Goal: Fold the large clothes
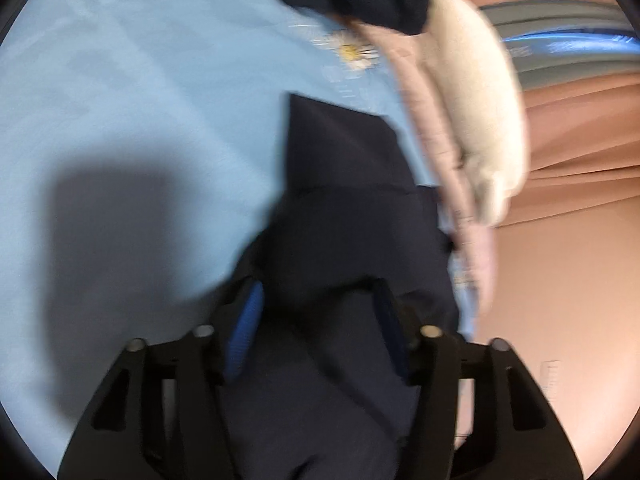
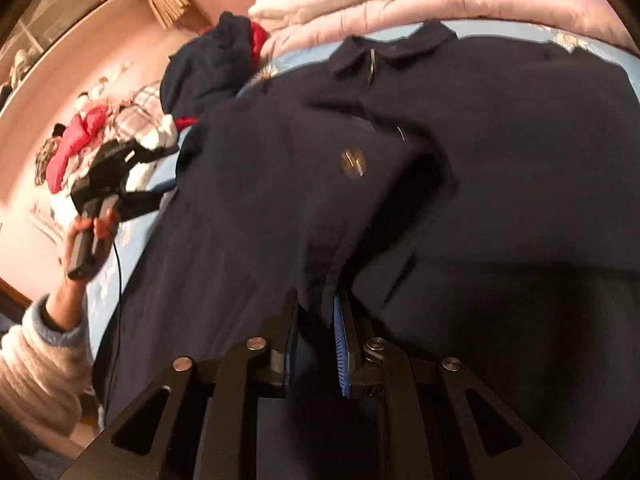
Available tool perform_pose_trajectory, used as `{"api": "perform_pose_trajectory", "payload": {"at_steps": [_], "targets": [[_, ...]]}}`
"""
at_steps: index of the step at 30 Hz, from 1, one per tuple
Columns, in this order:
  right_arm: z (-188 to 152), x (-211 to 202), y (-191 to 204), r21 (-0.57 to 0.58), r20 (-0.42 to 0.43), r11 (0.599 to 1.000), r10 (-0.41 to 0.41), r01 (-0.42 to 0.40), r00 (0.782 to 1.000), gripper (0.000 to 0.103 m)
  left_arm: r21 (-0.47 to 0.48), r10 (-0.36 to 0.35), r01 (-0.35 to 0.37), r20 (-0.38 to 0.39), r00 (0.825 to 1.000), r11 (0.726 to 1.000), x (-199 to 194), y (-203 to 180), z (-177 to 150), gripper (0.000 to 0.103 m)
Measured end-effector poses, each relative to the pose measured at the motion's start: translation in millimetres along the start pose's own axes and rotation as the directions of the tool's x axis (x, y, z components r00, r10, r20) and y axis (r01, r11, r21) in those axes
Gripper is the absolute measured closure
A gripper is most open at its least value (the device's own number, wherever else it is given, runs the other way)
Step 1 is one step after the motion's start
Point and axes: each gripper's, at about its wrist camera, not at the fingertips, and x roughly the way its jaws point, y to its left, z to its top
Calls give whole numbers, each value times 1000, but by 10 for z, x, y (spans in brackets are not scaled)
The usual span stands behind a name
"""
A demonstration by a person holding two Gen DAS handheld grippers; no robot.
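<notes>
Left wrist view: the left tool (image 1: pixel 318 320) stands spread, dark navy shirt (image 1: pixel 344 220) cloth lying between its blue pads without being pinched, over a pale blue bedsheet (image 1: pixel 120 100). Right wrist view: the right tool (image 2: pixel 316 344) is pressed together on a fold of the shirt (image 2: pixel 500 160), spread collar-up across the bed, clothes (image 2: pixel 80 136) heaped beyond.

Each black two-finger gripper (image 2: pixel 316 336) had angular plastic linkage arms with triangular cut-outs, round silver pivot pins and ribbed blue rubber pads (image 2: pixel 342 354). The other black gripper (image 1: pixel 320 332) matched it, and a thin black cable (image 2: pixel 118 280) trailed from its handle. The person wore a fuzzy cream fleece sleeve (image 2: pixel 36 368).
</notes>
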Motion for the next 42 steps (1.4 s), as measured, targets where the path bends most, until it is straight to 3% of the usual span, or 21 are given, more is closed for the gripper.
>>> {"api": "perform_pose_trajectory", "payload": {"at_steps": [2, 4, 8, 11, 14, 16, 19, 21, 25, 26, 27, 28, 30, 32, 34, 38, 42], "targets": [[0, -33, 20, 26, -5, 1000, -14, 14, 1000, 86, 5, 20, -20, -1, 1000, 1000, -102, 59, 0, 41], [27, -113, 9, 75, 1, 997, -5, 5, 1000, 69, 46, 74, -76, 36, 997, 996, -220, 37, 5, 39], [98, -324, -7, 148, 120, 988, 23, -41, 993, 53, 151, 92, -104, 83, 992, 983, -343, -199, 21, 39], [204, -361, -93, 241, 196, 969, 9, -57, 981, 51, 277, 100, -126, 108, 989, 953, -249, -564, -29, 39], [353, -307, -228, 335, 262, 938, -1, -90, 965, 50, 409, 116, -163, 138, 984, 898, -8, -953, -111, 39], [436, -233, -300, 371, 274, 925, -20, -86, 962, 34, 442, 117, -160, 122, 986, 883, 165, -1030, -132, 38], [495, -109, -395, 422, 266, 904, -50, -70, 963, 33, 459, 199, -234, 124, 972, 857, 409, -972, -123, 39], [500, -3, -366, 436, 250, 899, -67, -51, 966, 33, 442, 245, -257, 85, 966, 859, 561, -769, -104, 39], [532, 123, -265, 389, 221, 921, -61, -31, 973, 33, 441, 231, -238, 70, 970, 865, 545, -592, -110, 41], [517, 103, -254, 378, 219, 925, -64, -24, 974, 33, 442, 231, -238, 70, 970, 865, 531, -588, -114, 41], [519, 89, -248, 367, 220, 930, -69, -16, 973, 42, 443, 235, -241, 68, 970, 864, 522, -584, -111, 41], [539, 104, -222, 348, 217, 937, -70, -11, 974, 65, 440, 238, -243, 66, 969, 865, 521, -592, -104, 41], [591, 148, -172, 318, 194, 948, -72, 7, 978, 84, 424, 238, -242, 63, 969, 873, 509, -594, -78, 41], [644, 97, -106, 269, 184, 961, -117, 65, 976, 87, 411, 235, -243, 70, 969, 879, 497, -630, -87, 41], [788, -35, 17, 212, 231, 970, -168, 119, 958, 89, 399, 233, -246, 80, 969, 884, 492, -652, -96, 41], [1050, -404, 84, 195, 342, 975, -169, 106, 924, 89, 419, 230, -245, 88, 969, 874, 522, -705, -151, 41], [1091, -191, 33, 164, 235, 953, -290, 256, 928, 89, 457, 280, -302, 118, 953, 837, 619, -748, -199, 39]]}}
